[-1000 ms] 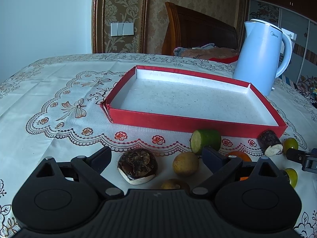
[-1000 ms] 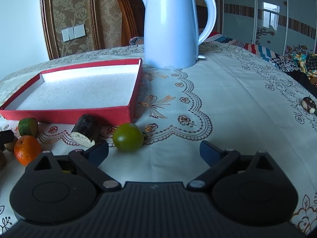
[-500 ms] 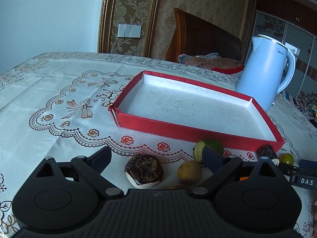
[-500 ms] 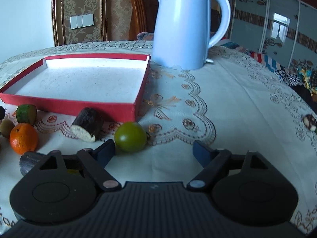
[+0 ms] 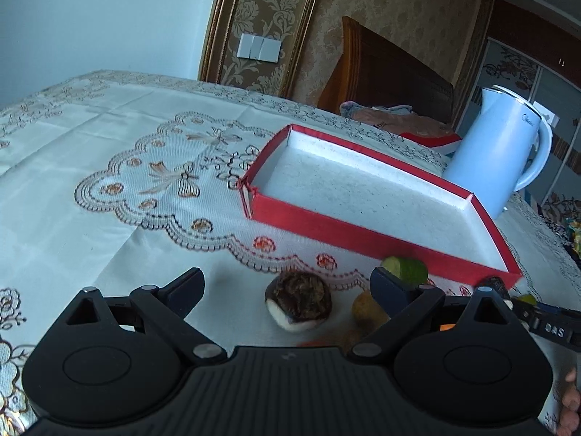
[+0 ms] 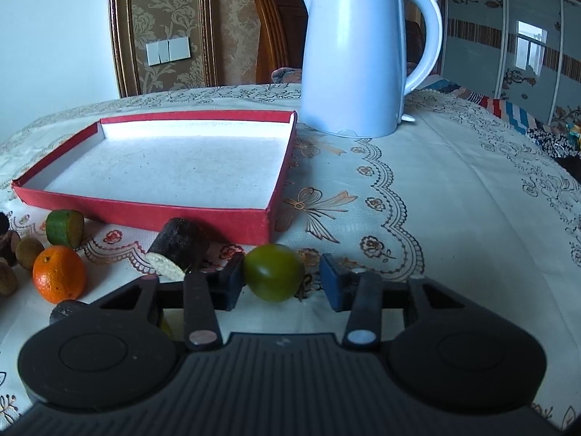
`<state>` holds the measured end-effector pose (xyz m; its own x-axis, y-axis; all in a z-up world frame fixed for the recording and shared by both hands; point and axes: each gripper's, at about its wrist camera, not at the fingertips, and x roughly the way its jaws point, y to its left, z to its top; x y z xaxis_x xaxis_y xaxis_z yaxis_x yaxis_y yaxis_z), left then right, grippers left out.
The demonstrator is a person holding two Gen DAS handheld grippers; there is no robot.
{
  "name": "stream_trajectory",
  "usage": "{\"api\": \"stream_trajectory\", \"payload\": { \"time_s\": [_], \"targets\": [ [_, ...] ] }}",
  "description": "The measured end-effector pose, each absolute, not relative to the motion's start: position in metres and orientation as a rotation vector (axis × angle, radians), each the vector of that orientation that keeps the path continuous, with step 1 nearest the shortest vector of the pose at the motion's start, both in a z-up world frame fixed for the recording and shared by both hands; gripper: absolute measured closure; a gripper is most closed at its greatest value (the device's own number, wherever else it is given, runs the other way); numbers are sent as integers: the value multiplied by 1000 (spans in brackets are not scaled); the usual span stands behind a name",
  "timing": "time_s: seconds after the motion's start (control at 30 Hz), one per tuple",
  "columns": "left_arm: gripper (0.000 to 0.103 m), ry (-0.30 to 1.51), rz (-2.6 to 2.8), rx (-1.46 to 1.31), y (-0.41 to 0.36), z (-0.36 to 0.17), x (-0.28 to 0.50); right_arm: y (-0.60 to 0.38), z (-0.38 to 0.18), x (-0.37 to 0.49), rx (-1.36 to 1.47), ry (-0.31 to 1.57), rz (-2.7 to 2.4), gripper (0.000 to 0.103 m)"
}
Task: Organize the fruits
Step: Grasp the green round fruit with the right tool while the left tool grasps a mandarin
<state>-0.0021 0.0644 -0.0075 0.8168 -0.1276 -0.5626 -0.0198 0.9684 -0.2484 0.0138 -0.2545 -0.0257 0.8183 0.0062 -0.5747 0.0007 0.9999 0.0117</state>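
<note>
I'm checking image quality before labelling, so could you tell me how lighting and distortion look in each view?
Left wrist view: strong fisheye tilt, table edge curved, red tray evenly lit, no glare. Right wrist view: sharp, kettle shows soft highlights, green fruit casts a faint shadow on the cloth.

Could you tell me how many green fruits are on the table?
2: a cut green piece in front of the red tray, and a round green fruit between the closing jaws of the right gripper. Others may be hidden.

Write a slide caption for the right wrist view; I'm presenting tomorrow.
Right tool closing around a green fruit beside the empty red tray.
</note>
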Motion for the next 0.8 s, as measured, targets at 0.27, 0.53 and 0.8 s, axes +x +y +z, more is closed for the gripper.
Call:
{"api": "stream_trajectory", "payload": {
  "time_s": [0.27, 0.53, 0.8],
  "targets": [
    [4, 621, -78, -120, 55, -16, -38, -257, -27, 14, 28, 611, 8, 64],
    [4, 619, -63, -34, 43, -17, -39, -257, -27, 15, 25, 613, 6, 64],
    [6, 625, -81, -13, 40, -18, -40, -257, -27, 15, 26, 612, 6, 64]
  ]
}}
